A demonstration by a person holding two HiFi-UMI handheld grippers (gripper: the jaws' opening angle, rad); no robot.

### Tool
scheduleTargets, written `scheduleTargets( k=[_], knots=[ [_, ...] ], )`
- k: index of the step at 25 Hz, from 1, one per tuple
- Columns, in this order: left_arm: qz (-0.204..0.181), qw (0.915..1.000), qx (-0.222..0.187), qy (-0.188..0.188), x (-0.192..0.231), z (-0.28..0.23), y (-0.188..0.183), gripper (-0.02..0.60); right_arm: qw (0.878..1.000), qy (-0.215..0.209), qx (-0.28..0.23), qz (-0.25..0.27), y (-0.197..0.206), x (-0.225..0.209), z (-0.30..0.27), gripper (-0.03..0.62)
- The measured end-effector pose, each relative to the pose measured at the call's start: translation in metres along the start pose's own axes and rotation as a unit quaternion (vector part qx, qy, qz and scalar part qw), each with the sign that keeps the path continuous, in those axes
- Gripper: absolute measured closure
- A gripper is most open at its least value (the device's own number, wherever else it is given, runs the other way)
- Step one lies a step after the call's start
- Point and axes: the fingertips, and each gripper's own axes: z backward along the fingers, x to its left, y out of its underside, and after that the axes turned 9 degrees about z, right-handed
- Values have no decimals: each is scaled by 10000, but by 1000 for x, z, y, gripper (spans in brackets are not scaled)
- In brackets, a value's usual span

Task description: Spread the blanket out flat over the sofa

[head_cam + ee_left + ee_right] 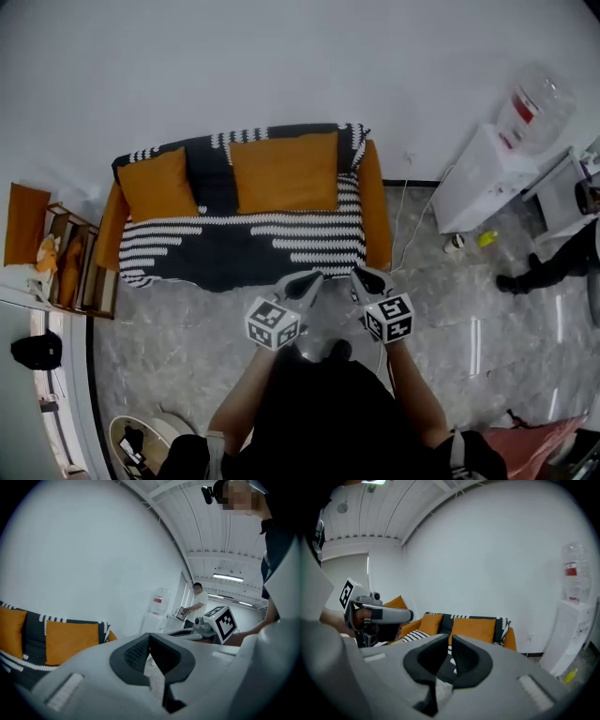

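Note:
The black and white striped blanket (244, 246) lies spread over the seat and back of the orange sofa (377, 216), under two orange cushions (284, 172). Both grippers hang in the air in front of the sofa's front edge, clear of the blanket. My left gripper (307, 278) has its jaws together with nothing in them. My right gripper (361, 275) has its jaws almost touching and is also empty. In the left gripper view the left gripper (150, 637) points past the sofa's right end. In the right gripper view the right gripper (450, 639) faces the blanket (443, 620) and cushions (473, 629).
A white water dispenser (487, 169) stands right of the sofa, with a small yellow thing (487, 238) on the floor by it. A wooden shelf (80, 262) sits at the sofa's left end. Another person (553, 267) is at the far right. The floor is grey marble.

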Motion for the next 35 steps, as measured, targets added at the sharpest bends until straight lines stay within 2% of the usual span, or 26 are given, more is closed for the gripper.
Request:
scheduleTargets(
  k=[5,13,22,35],
  knots=[
    [-152,9994,-297,-53,2,11,-29,574,9992,-128,-357,90,-36,12,1,577],
    [-124,9981,-591,-133,0,31,-54,574,9967,-202,-783,55,-73,22,13,591],
    [-107,9982,-574,-118,-2,36,-55,574,9966,-444,-699,-15,-68,35,15,592],
    [-109,9986,-513,-107,-3,33,-52,574,9963,-432,-725,152,-73,38,13,592]
  ],
)
